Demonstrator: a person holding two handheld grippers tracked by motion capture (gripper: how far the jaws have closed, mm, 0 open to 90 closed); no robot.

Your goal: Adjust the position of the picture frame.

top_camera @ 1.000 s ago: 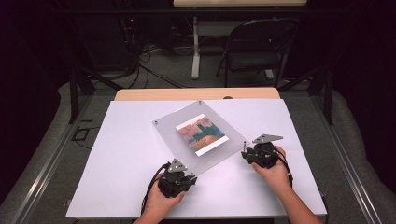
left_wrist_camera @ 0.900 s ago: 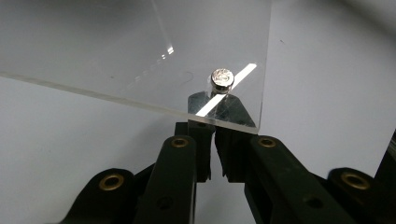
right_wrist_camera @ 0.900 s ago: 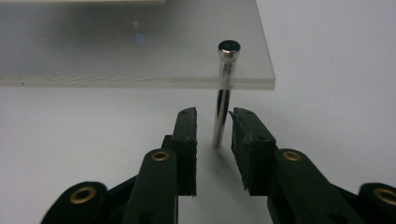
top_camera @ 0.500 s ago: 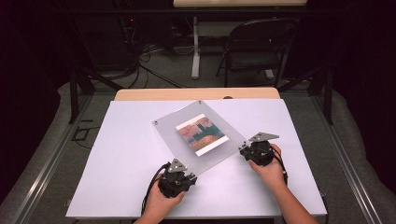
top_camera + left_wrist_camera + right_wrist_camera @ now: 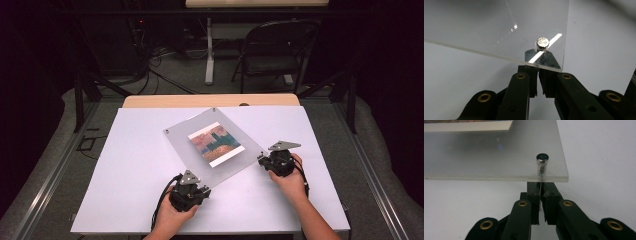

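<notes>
A clear acrylic picture frame (image 5: pixel 182 145) lies on the white table (image 5: pixel 130 190), with a colourful print (image 5: pixel 216 145) sandwiched in its middle. My left gripper (image 5: pixel 204 188) sits at the frame's near corner. In the left gripper view its jaws are shut, the tips (image 5: pixel 539 62) tucked under the plate (image 5: pixel 486 27) right below a silver corner stud (image 5: pixel 542 43). My right gripper (image 5: pixel 261 157) is at the frame's right corner, jaws shut, tips (image 5: pixel 540 186) under the doubled plate (image 5: pixel 486 157) beneath its stud (image 5: pixel 542 157). Whether either pair pinches the stud's shank is hidden.
More studs mark the frame's far corners (image 5: pixel 214 108). A wooden table edge (image 5: pixel 210 100) runs behind the white top. A folding chair (image 5: pixel 272 50) and cables (image 5: pixel 150 70) stand on the floor beyond. A forearm and a hand come in from the bottom behind each gripper.
The right gripper has edged up and left to the frame's right corner. The left gripper and the frame have stayed put.
</notes>
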